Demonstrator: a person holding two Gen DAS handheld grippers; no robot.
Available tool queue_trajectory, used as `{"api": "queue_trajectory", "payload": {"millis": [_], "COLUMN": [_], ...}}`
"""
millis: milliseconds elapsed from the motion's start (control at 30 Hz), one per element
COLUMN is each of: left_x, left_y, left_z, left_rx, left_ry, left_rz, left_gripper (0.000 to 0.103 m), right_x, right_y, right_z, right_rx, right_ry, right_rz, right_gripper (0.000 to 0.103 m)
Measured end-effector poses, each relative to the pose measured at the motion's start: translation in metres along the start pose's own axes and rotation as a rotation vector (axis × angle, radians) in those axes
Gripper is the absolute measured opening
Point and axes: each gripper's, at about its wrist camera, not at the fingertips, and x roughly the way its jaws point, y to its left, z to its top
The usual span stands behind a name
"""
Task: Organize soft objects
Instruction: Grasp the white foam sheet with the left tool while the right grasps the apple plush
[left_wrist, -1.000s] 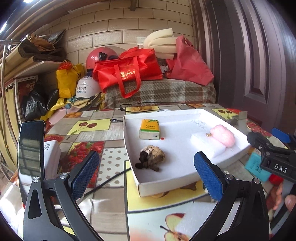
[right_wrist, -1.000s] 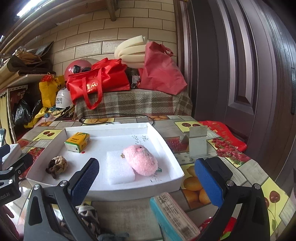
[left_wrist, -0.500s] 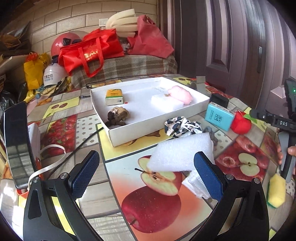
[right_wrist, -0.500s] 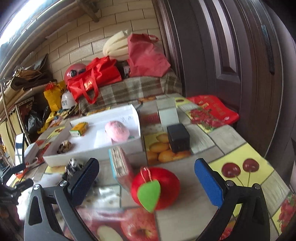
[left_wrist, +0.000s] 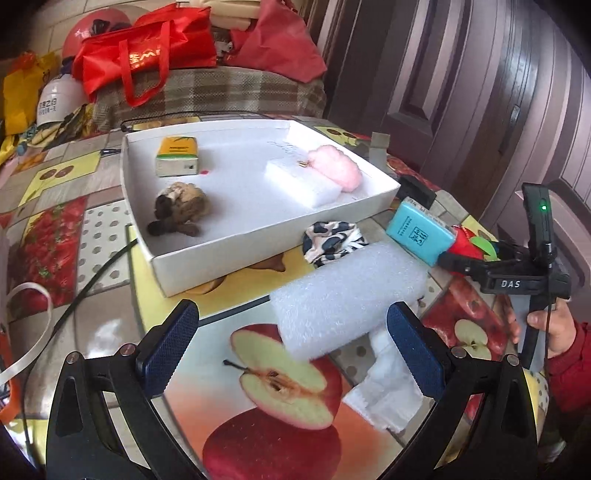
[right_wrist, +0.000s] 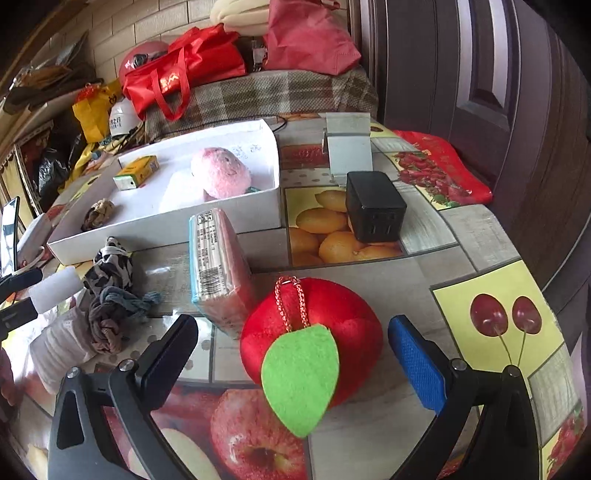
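Right gripper (right_wrist: 291, 354) gaping wide, empty, around plush red apple (right_wrist: 314, 332) with green felt leaf. Left gripper (left_wrist: 291, 347) equally wide, empty, before white foam block (left_wrist: 347, 299) near white box (left_wrist: 258, 236).

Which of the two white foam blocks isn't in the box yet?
The big bubbly foam block lying on the table; the smaller smooth foam block already sits inside the white box.

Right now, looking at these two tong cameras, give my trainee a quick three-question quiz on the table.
1. True or false: the pink plush lies inside the white box.
2. Which item sits between the open right tongs? A) red plush apple B) black charger cube C) teal tissue pack
3. Fill in: the white ____ block lies ahead of the open left tongs.

Key: 1 true; 2 A; 3 foam.
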Motion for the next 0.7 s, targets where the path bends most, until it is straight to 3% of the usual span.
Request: {"api": "queue_trajectory", "payload": {"millis": [33,167,233,433,567,700], "left_x": [0.005,0.026,0.015,-0.022,-0.014,0.013], "left_y": [-0.004,-0.031,-0.052,-0.054,-0.051,-0.07], "left_z": [0.002,-0.009,-0.018,-0.017,0.002,0.001], "left_rx": [0.003,0.035,0.115,0.197,0.266,0.396], "left_ry": [0.014,0.159,0.152,0.032,0.069,0.13], "left_rz": [-0.027,-0.148,-0.164,-0.111,-0.129,-0.062], "left_gripper": [0.103,0.103,0.103,0.103,0.103,0.103], "right_x": [0.002,-0.002,-0.003,-0.003,-0.002,-0.002], "right_y": [-0.001,-0.009,-0.013,-0.016,-0.015,-0.013], "right_z": [-0.001,-0.002,-0.002,-0.002,-0.001,-0.001], "right_rx": [0.002,0.039,0.058,0.079,0.074,0.078], "right_ry": [0.011,0.003,0.002,0.004,0.011,0.013], "right_rz": [0.009,0.03,0.045,0.061,0.061,0.064], "right_gripper": [0.091,0.078,0.069,0.069,0.069,0.069]}}
